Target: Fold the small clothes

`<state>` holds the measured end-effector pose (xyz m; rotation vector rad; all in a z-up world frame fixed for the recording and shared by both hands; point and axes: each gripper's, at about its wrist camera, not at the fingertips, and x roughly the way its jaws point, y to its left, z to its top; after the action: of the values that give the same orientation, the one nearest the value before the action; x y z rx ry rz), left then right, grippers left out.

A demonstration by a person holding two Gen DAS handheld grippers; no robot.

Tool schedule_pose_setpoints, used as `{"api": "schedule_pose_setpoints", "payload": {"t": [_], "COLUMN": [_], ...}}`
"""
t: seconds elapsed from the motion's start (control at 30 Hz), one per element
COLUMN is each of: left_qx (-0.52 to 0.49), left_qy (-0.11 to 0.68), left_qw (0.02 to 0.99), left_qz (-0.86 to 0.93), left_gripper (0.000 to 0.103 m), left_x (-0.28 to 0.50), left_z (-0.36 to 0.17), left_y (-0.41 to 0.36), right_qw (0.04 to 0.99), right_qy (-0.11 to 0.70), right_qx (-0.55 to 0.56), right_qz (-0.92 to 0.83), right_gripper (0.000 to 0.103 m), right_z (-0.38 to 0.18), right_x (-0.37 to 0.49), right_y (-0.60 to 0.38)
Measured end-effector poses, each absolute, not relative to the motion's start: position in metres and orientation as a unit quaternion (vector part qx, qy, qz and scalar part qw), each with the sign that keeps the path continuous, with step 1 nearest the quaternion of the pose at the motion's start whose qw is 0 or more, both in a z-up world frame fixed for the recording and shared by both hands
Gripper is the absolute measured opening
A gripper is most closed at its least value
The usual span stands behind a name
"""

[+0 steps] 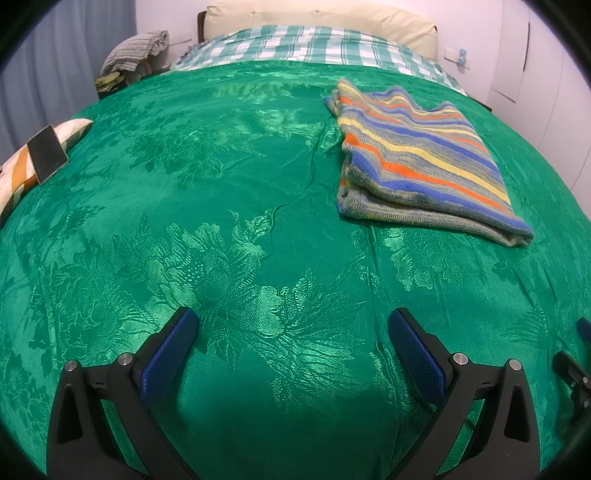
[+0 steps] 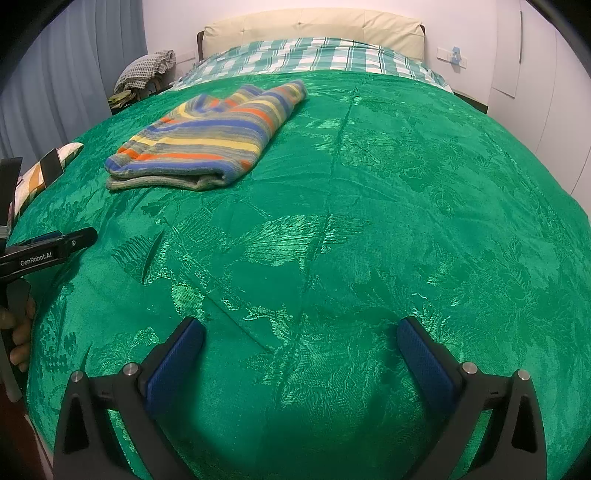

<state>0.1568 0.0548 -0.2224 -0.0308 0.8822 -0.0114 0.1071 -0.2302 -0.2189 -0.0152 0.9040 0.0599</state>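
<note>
A striped knit garment (image 1: 417,155) in blue, yellow, orange and grey lies folded on the green bedspread (image 1: 240,206), far right in the left wrist view and far left in the right wrist view (image 2: 207,140). My left gripper (image 1: 291,328) is open and empty, low over the bedspread, well short of the garment. My right gripper (image 2: 301,338) is open and empty over bare bedspread (image 2: 406,206), to the right of the garment. The left gripper's body (image 2: 48,251) shows at the left edge of the right wrist view.
A patterned cushion (image 1: 22,166) with a dark phone-like slab (image 1: 48,153) on it lies at the bed's left edge. A checked sheet (image 1: 303,48) and cream headboard (image 1: 321,18) are at the far end. A chair with clothes (image 1: 136,51) stands beyond the bed.
</note>
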Motion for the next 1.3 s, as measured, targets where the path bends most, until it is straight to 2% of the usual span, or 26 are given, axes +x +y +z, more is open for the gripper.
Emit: {"api": "schedule_pose_setpoints", "payload": {"t": [0.3,0.37,0.47,0.57,0.67,0.8,0.93,0.97,1.0,1.03,1.07,1.1,1.17,1.3], "left_qx": [-0.023,-0.045,-0.112,-0.154,-0.167,-0.111,-0.112,-0.118,-0.117,-0.106,-0.104,-0.104,-0.086,-0.061], "left_qy": [0.442,0.448,0.395,0.394,0.455,0.516,0.511,0.512,0.517,0.522,0.528,0.525,0.506,0.458], "left_qw": [0.897,0.893,0.910,0.902,0.861,0.836,0.835,0.830,0.824,0.823,0.818,0.822,0.838,0.866], "left_qz": [-0.020,-0.026,-0.048,-0.090,-0.156,-0.148,-0.173,-0.189,-0.200,-0.200,-0.203,-0.195,-0.182,-0.193], "left_gripper": [0.102,0.100,0.100,0.101,0.101,0.100,0.100,0.091,0.054,0.034,0.017,0.015,0.014,0.013], "left_x": [0.159,0.162,0.167,0.209,0.277,0.348,0.371,0.373,0.376,0.379,0.381,0.381,0.374,0.359], "left_z": [-0.216,-0.200,-0.162,-0.142,-0.151,-0.187,-0.199,-0.200,-0.203,-0.206,-0.209,-0.206,-0.192,-0.147], "left_y": [0.059,0.070,0.096,0.105,0.089,0.059,0.040,0.036,0.029,0.023,0.017,0.014,0.006,0.001], "right_qw": [0.899,0.895,0.877,0.889,0.888,0.873,0.819,0.799,0.798,0.808,0.813,0.824,0.854,0.884], "right_qy": [0.437,0.445,0.479,0.443,0.424,0.416,0.439,0.442,0.440,0.443,0.463,0.478,0.464,0.409], "right_qx": [-0.008,-0.008,0.009,0.090,0.141,0.218,0.315,0.343,0.347,0.325,0.290,0.243,0.159,0.121], "right_qz": [0.028,0.028,0.039,0.076,0.106,0.130,0.196,0.219,0.220,0.212,0.200,0.186,0.171,0.191], "right_gripper": [0.103,0.103,0.103,0.103,0.103,0.103,0.102,0.100,0.091,0.077,0.035,0.027,0.026,0.025], "right_z": [-0.219,-0.218,-0.205,-0.180,-0.163,-0.165,-0.201,-0.213,-0.218,-0.219,-0.221,-0.219,-0.201,-0.149], "right_x": [0.107,0.108,0.115,0.126,0.178,0.274,0.346,0.360,0.367,0.373,0.378,0.380,0.373,0.353], "right_y": [-0.230,-0.230,-0.235,-0.251,-0.260,-0.272,-0.266,-0.263,-0.259,-0.251,-0.241,-0.229,-0.209,-0.198]}}
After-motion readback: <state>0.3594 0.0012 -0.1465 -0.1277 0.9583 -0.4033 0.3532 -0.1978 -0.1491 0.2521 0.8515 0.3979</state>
